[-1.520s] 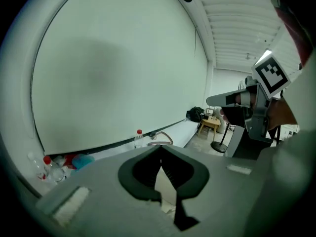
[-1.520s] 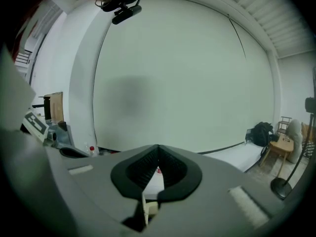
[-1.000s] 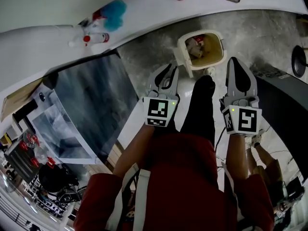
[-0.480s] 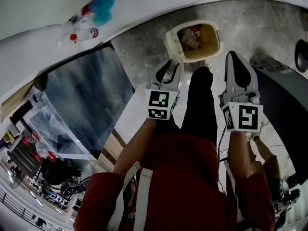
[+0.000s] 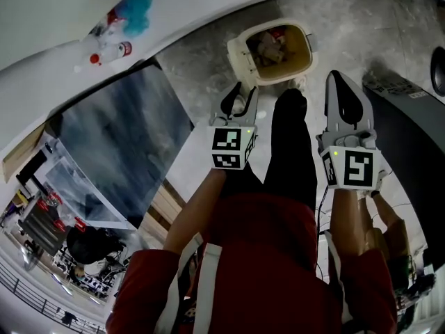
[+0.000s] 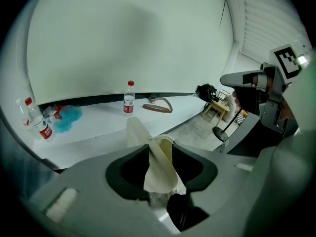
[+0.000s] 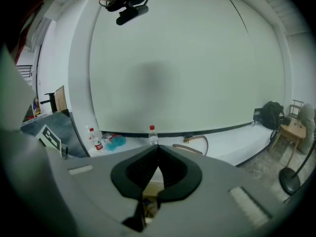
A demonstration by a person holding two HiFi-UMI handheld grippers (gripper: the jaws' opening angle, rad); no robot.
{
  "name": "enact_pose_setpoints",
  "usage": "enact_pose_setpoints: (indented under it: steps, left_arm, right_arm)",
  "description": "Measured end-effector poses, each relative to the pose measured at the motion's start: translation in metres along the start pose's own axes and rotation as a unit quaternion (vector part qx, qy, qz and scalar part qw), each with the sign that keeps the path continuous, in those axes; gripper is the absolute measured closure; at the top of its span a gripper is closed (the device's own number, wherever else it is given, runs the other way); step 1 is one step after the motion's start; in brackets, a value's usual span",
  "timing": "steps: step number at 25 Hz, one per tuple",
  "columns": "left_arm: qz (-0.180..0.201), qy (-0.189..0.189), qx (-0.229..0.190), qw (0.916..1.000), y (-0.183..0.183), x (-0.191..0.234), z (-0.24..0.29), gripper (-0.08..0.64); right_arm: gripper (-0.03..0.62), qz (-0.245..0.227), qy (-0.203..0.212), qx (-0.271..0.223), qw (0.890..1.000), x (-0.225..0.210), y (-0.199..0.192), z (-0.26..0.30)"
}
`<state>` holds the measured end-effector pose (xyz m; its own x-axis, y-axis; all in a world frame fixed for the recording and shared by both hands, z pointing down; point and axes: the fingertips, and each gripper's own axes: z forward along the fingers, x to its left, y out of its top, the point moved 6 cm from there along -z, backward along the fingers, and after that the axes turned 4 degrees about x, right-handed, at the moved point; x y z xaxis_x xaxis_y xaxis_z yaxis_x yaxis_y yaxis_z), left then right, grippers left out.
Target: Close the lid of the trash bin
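Observation:
The cream trash bin (image 5: 295,51) stands on the stone floor ahead of me with rubbish inside. Its lid (image 5: 240,60) is tipped up at the bin's left side. My left gripper (image 5: 240,94) hovers just short of that lid. In the left gripper view the lid (image 6: 159,174) shows edge-on in the gap of the left gripper (image 6: 159,149); the jaws are opening and the pads stand off it. My right gripper (image 5: 344,89) is shut and empty, to the right of the bin. Part of the bin (image 7: 148,204) shows below the shut right gripper (image 7: 158,152).
A white ledge (image 5: 174,19) curves behind the bin, with water bottles (image 5: 111,49) and a blue cloth (image 5: 133,7) on it. A dark glass panel (image 5: 118,145) lies at the left and a black machine (image 5: 414,145) at the right. My dark trouser leg (image 5: 288,152) runs between the grippers.
Both grippers have come down and forward towards the bin, which now sits further left in the head view. The left jaws have spread wider.

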<state>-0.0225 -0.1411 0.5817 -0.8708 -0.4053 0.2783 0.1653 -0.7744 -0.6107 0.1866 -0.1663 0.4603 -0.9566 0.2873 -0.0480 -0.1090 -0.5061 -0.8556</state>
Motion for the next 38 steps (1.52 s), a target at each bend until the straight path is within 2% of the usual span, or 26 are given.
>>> enact_pose_setpoints:
  steps: [18,27,38]
  left_arm:
    - [0.053,-0.041,0.019,0.9976,0.018,-0.059,0.073,0.4]
    - [0.065,-0.057,0.04,0.9954,0.017,-0.084,0.125,0.4]
    - [0.101,-0.085,0.072,0.9887,0.003,-0.106,0.194,0.4]
  right_arm:
    - [0.592,0.022,-0.011,0.027,0.999,-0.066,-0.039,0.008]
    - [0.592,0.035,-0.006,0.049,0.998,-0.1,-0.073,0.016]
    - [0.592,0.046,-0.002,0.077,0.996,-0.131,-0.117,0.043]
